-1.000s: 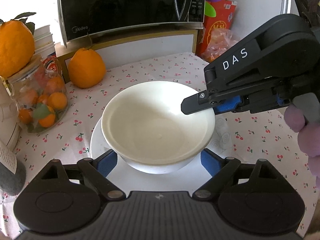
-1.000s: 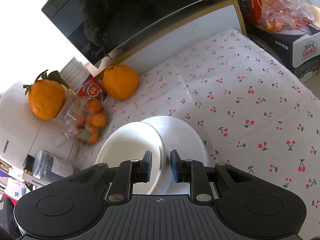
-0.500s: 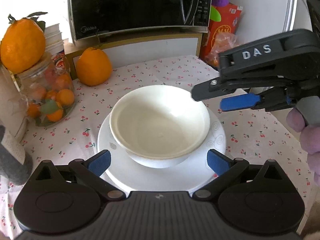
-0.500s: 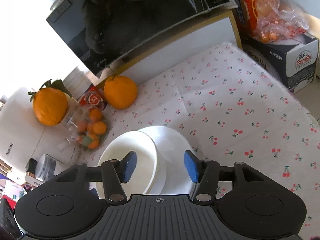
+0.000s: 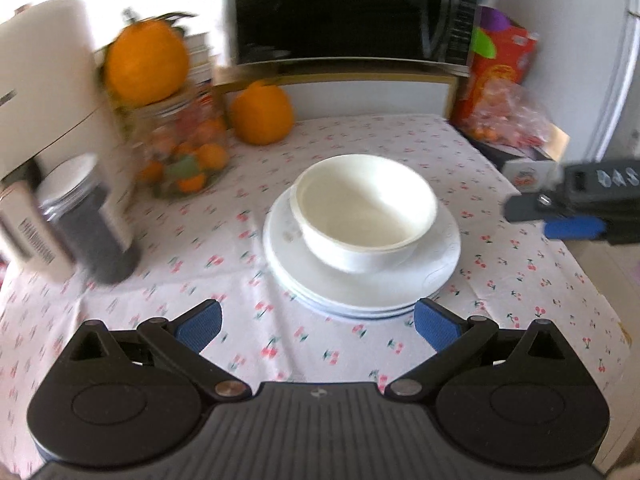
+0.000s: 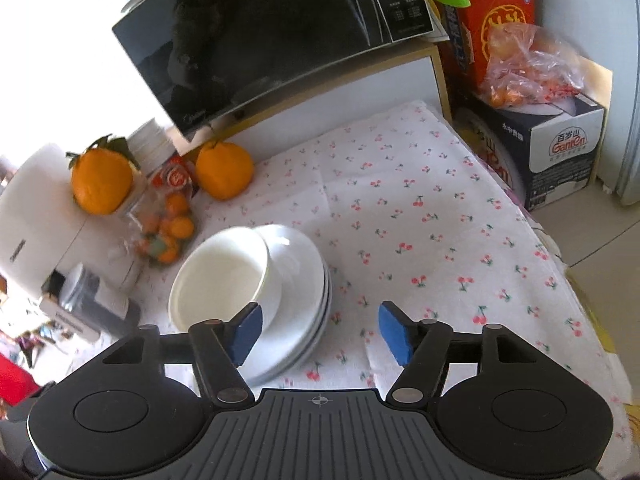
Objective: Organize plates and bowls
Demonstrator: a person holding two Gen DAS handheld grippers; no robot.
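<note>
- Your left wrist view looks down at a slant along the left tool [image 5: 316,322], facing the microwave [image 5: 344,8], near the bowl [image 5: 364,216].
- Your right wrist view tilts down from the bowl's [image 6: 220,276] right side.
- Both share bowl, plates [image 5: 360,288], counter [image 5: 500,272], microwave; the left view also catches your right tool [image 5: 560,216].

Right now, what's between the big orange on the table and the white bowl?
Nothing but bare cherry tablecloth lies between the orange and the bowl, which sits on the stacked plates. The left wrist view shows it best.
</note>
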